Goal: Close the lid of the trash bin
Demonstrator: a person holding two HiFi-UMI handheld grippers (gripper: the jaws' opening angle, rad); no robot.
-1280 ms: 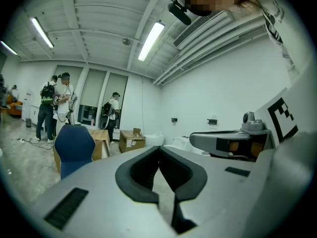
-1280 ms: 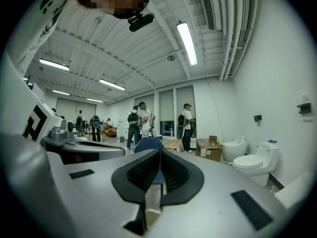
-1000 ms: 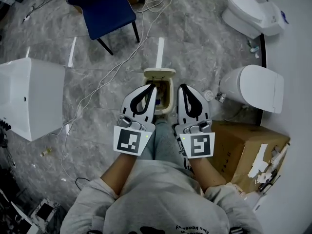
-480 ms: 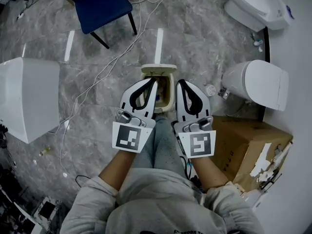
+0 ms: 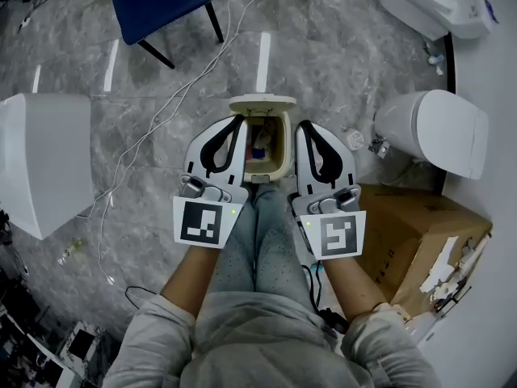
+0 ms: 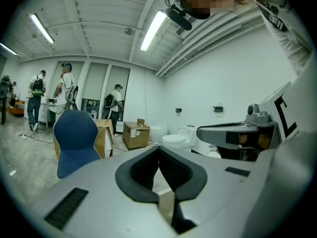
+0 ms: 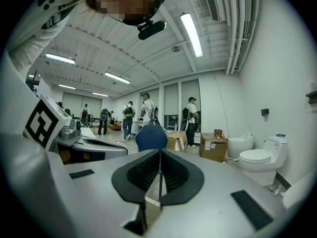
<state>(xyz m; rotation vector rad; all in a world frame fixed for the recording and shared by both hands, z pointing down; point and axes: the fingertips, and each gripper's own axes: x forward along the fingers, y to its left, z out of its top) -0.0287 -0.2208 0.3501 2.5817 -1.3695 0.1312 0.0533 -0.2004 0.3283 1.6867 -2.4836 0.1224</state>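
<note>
The bin (image 5: 268, 171) is seen on the grey floor (image 5: 161, 95), just beyond the person's knees (image 5: 258, 225) and between the two grippers. Its lid (image 5: 260, 103) is raised at the far side, and the inside is left exposed. The left gripper (image 5: 239, 123) is held just left of the bin, its jaws pressed together with nothing between them. The right gripper (image 5: 304, 128) is held just right of it, jaws likewise pressed together and empty. A box (image 5: 412, 233) is seen near right, a toilet (image 5: 436, 132) beyond it, and a chair (image 5: 161, 2) far left.
</note>
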